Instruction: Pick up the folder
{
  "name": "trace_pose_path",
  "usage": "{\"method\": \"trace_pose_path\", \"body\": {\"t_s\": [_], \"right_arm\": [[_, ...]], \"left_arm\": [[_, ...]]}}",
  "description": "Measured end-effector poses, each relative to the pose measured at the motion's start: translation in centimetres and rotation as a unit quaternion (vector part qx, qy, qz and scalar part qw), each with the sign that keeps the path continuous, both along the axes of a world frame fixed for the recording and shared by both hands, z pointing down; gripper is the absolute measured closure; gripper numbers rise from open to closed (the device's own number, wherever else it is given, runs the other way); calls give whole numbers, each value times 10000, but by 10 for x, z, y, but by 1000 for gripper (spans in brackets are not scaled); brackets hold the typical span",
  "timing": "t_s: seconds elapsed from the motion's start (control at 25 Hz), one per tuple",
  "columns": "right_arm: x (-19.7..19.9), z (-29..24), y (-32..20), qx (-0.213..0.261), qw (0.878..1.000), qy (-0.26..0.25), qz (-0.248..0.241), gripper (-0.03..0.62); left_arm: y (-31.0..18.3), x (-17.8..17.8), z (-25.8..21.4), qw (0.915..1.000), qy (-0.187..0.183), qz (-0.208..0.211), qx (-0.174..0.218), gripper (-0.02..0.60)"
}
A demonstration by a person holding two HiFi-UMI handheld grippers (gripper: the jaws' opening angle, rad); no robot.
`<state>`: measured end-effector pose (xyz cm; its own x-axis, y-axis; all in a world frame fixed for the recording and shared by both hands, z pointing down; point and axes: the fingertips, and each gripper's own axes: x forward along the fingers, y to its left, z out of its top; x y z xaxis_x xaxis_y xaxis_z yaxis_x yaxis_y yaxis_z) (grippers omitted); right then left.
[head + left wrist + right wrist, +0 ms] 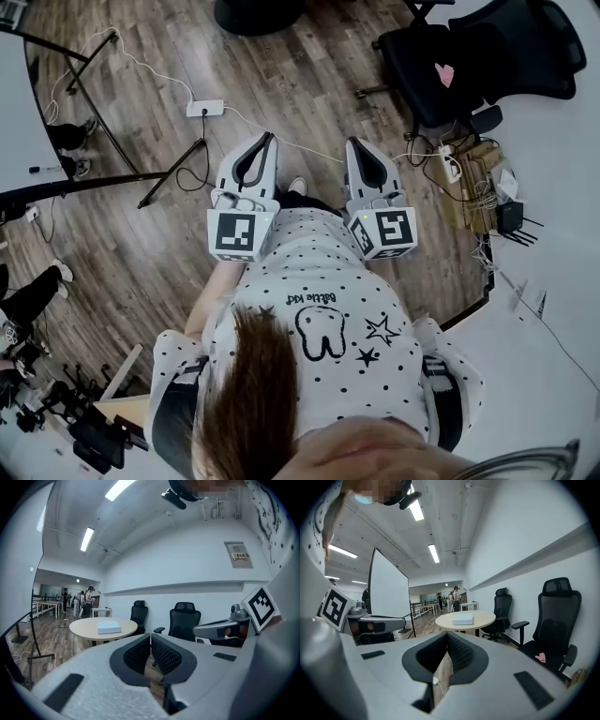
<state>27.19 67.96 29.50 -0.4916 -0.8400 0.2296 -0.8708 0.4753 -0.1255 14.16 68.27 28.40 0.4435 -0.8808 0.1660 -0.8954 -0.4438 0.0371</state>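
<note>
A pale, flat folder (108,629) lies on a round beige table (84,629) well ahead of me across the room; the right gripper view shows the same folder (463,619) on that table (480,618). I hold both grippers level in front of my chest, over the wood floor. My left gripper (270,139) has its jaws pressed together with nothing between them (150,635). The right gripper (356,143) is likewise shut and empty (447,635). Neither is near the folder, and the table is outside the head view.
Black office chairs (469,56) stand at the upper right, two more (184,618) by the wall behind the table. A power strip (204,108) with cables lies on the floor. A whiteboard (389,602) on a black stand (169,178) is at left. People (84,599) stand far off.
</note>
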Motion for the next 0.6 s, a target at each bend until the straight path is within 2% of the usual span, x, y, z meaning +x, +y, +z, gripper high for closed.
{"method": "trace_pose_path", "body": {"t_s": [0.2,0.32,0.48,0.6], "right_arm": [[1,-3,3,86,9998,-163,-83,586],[1,-1,4,56,9998,-183,-57,585],[1,-1,-2,12,9999,-166,11,586],[1,0,-9,-44,9999,-139,56,586]], "left_arm": [[3,5,-3,9999,52,102,28,558],[1,0,-3,9999,128,20,35,558],[-6,-6,0,10000,35,-12,-46,558],[-15,-10,3,9998,147,-99,-92,558]]}}
